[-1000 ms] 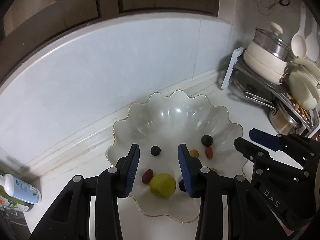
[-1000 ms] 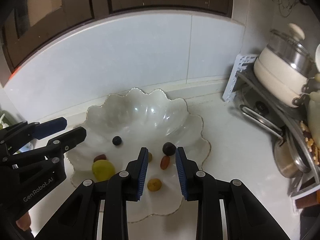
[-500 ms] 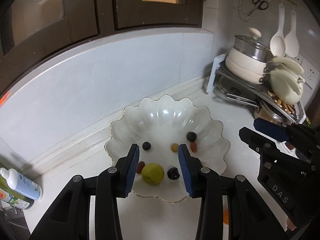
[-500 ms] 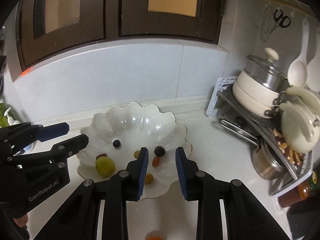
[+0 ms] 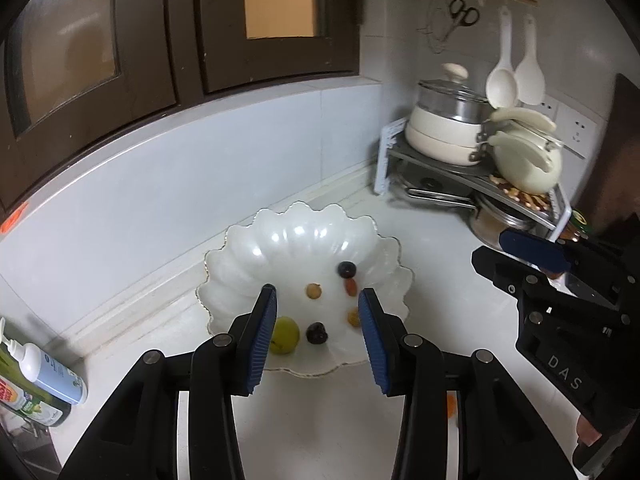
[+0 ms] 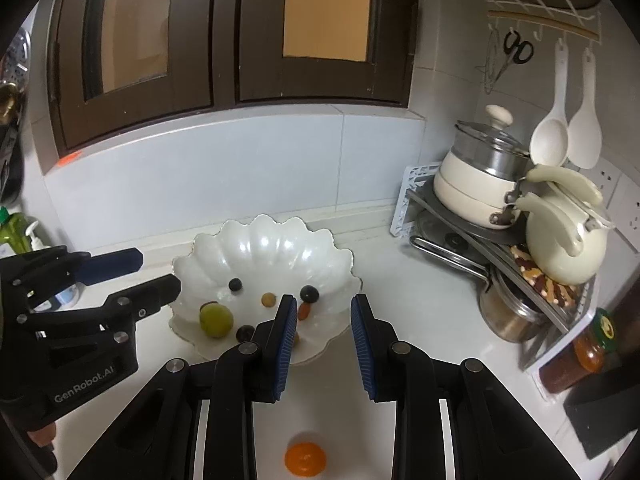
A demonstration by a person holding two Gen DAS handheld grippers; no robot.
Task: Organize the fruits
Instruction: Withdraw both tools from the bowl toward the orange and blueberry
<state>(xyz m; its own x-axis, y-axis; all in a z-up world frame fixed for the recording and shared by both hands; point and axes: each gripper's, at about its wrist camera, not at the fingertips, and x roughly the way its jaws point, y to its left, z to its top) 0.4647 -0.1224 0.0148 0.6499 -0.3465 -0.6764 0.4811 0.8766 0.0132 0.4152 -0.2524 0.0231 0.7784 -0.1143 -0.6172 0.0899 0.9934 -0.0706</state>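
A white scalloped bowl (image 5: 280,236) (image 6: 264,228) stands on the counter near the back wall. In it lie a green fruit (image 5: 285,335) (image 6: 216,320), a dark fruit (image 5: 317,333), a dark round berry (image 5: 346,269) (image 6: 309,293), a red one (image 5: 351,287) and a yellow one (image 5: 313,291). An orange mandarin (image 6: 305,458) rests on the counter in front of the bowl, under my right gripper. My left gripper (image 5: 317,294) (image 6: 158,271) hangs open above the bowl's near edge, holding nothing. My right gripper (image 6: 324,300) (image 5: 494,248) stands narrowly open and holds nothing either.
A metal rack (image 6: 460,216) with a lidded white pot (image 6: 476,184), a kettle (image 6: 564,240) and pans fills the right corner. Jars (image 6: 588,352) stand at the right. Bottles (image 5: 44,376) stand at the left. Dark cabinets hang above the tiled wall.
Both grippers have drawn back and up from the bowl, which now looks smaller and farther. The mandarin on the counter has come into the right wrist view. Neither gripper's jaws changed visibly.
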